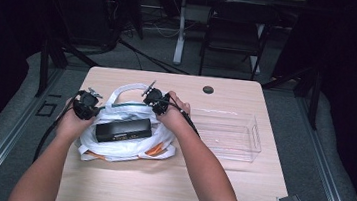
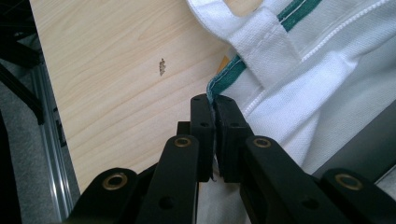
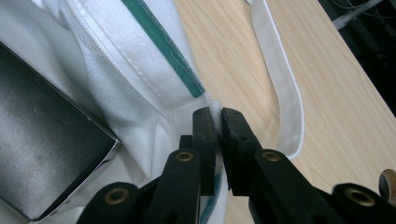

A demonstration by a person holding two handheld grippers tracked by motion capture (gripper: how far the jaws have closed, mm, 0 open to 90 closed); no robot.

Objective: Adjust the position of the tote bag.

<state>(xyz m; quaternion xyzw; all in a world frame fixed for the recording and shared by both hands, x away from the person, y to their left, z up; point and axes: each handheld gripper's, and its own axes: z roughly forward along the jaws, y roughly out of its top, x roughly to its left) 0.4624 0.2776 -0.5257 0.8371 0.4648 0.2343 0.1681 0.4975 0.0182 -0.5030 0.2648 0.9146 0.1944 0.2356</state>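
A white cloth bag (image 1: pixel 127 143) with green trim along its mouth lies on the left half of the desk (image 1: pixel 167 185), nearer the left edge than the right, its handle loop (image 1: pixel 127 89) reaching toward the far edge. A black box (image 1: pixel 123 130) rests at the bag's mouth, on top of the white fabric, lying flat and slightly askew to the desk's front edge. The left claw (image 1: pixel 87 105) sits at the bag's left side, and in the left gripper view it (image 2: pixel 214 135) is clenched on the green-trimmed rim of the bag (image 2: pixel 299 79), with a thin fold of fabric pinched between the pads. The right claw (image 1: pixel 156 100) is at the bag's far right side; in the right gripper view it (image 3: pixel 218 140) is likewise clenched on the bag's edge (image 3: pixel 140 79), just below the end of the green trim, with the black box (image 3: pixel 42 154) close by to its left. A clear plastic bin (image 1: pixel 228 135) stands on the right half of the desk, just beside the bag, with the right forearm crossing between them. A small dark round grommet (image 1: pixel 208 89) is set into the desk near the far edge.
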